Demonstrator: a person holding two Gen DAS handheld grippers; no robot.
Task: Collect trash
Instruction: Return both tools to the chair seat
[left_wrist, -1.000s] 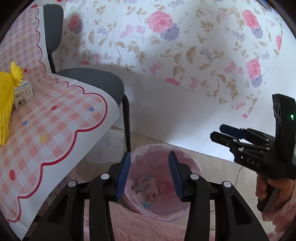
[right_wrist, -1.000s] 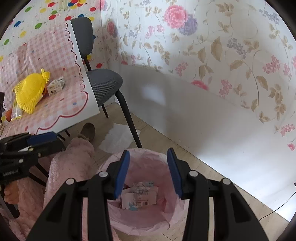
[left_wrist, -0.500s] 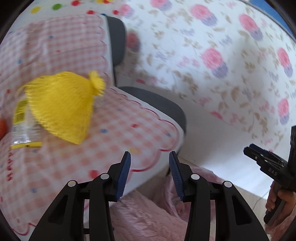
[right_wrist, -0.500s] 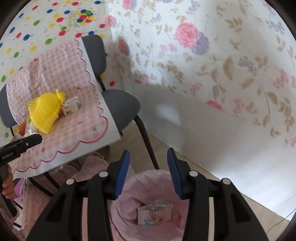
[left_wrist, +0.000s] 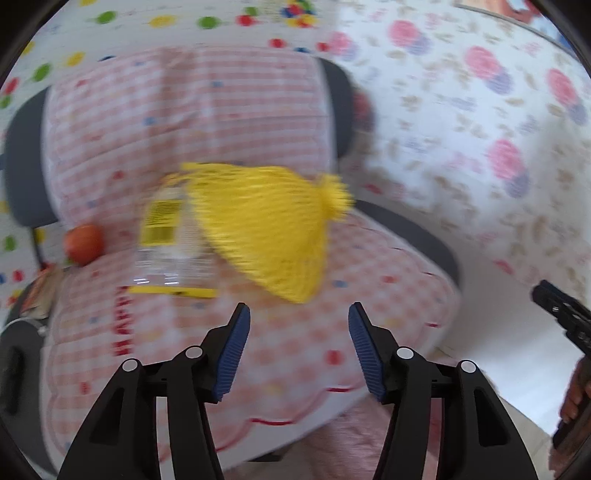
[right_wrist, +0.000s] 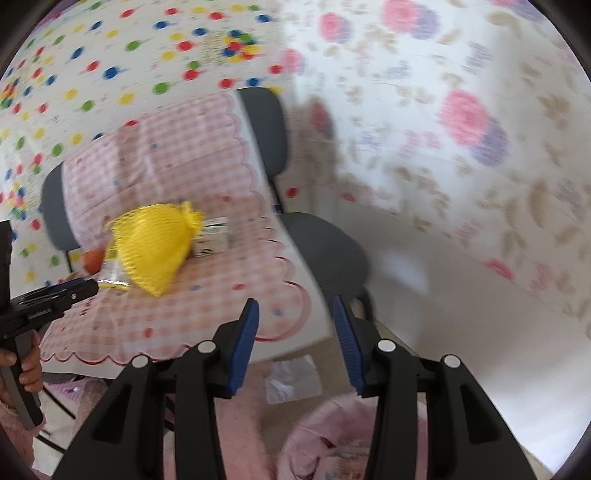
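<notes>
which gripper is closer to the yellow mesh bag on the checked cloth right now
Left. The left gripper, jaws opening and empty, sits just short of the yellow mesh bag. The right gripper is back off the cloth's edge, above the pink-lined bin.

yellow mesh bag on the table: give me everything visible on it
The yellow mesh bag is bright yellow netting, gathered into a frayed tuft at one end and widening to a rounded cone. It lies flat on the pink checked tablecloth. It overlaps a clear wrapper with a yellow label, and a small white carton sits right beside the tuft. Contents can't be told; motion blur hides the detail. No tongs touch it.
</notes>
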